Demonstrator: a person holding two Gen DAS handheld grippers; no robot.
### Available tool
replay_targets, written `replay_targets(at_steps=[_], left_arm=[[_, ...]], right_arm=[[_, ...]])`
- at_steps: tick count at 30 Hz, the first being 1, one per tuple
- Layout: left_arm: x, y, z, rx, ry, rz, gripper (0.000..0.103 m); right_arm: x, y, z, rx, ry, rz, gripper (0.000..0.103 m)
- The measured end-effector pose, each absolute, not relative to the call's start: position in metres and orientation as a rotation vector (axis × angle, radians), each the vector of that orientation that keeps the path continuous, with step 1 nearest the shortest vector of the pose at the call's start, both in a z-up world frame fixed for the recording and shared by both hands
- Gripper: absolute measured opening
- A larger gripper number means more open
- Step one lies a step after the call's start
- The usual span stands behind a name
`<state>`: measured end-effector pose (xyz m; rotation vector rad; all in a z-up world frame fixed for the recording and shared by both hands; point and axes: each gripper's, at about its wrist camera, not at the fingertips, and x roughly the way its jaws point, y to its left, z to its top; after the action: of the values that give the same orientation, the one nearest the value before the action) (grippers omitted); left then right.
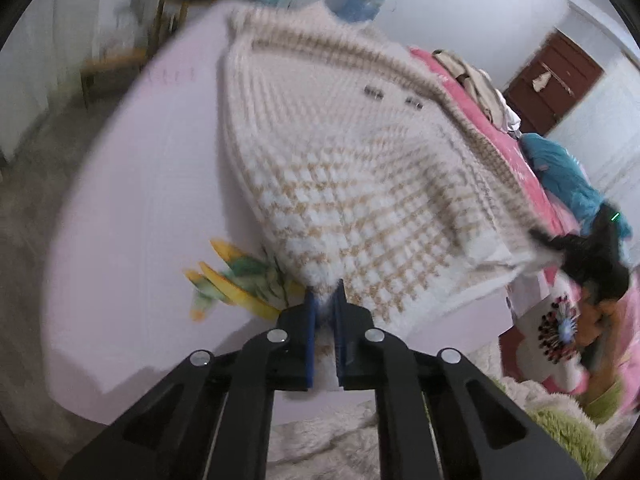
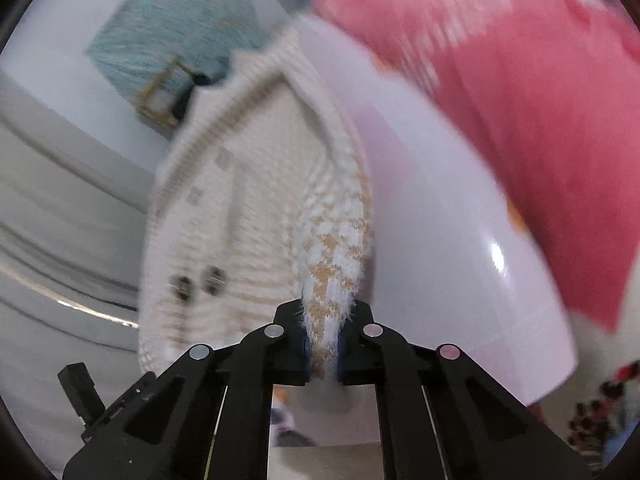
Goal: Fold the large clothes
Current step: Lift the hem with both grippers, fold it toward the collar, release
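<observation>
Both your views motion-blurred, sweater buttons barely legible, sweater spread on the pale table, your left gripper angled down pinching its near hem corner, your right gripper pinching another edge.

Background stuff: a dark red door was at the far wall, pink bedding alongside, teal cloth heaped on it.

Left gripper, right gripper: black linkages, silver rivets, blue-lined jaws.
</observation>
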<state>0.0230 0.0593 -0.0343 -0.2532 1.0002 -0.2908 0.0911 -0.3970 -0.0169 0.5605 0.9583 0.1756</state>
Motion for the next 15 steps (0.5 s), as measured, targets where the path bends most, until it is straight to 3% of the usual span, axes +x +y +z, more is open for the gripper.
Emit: replay_targets(at_steps=[4,9,15], left_arm=[[0.006,0.082,0.011,-0.205,0.888,-0.275,0.006],[-0.022,0.108,0.044,-0.183,0.861,-0.244,0.006],[-0.029,0.111,-0.024,-0.255,1.091,-0.208,0.007]], right_arm=[[0.068,-0.395,0.038,0.532,0.843,0.231,0.005],[0.022,-0.379,0.059,0.481,0.853,0.291,0.004],[0.005,-0.397,-0.054,0.720,1.162,0.166,0.005]])
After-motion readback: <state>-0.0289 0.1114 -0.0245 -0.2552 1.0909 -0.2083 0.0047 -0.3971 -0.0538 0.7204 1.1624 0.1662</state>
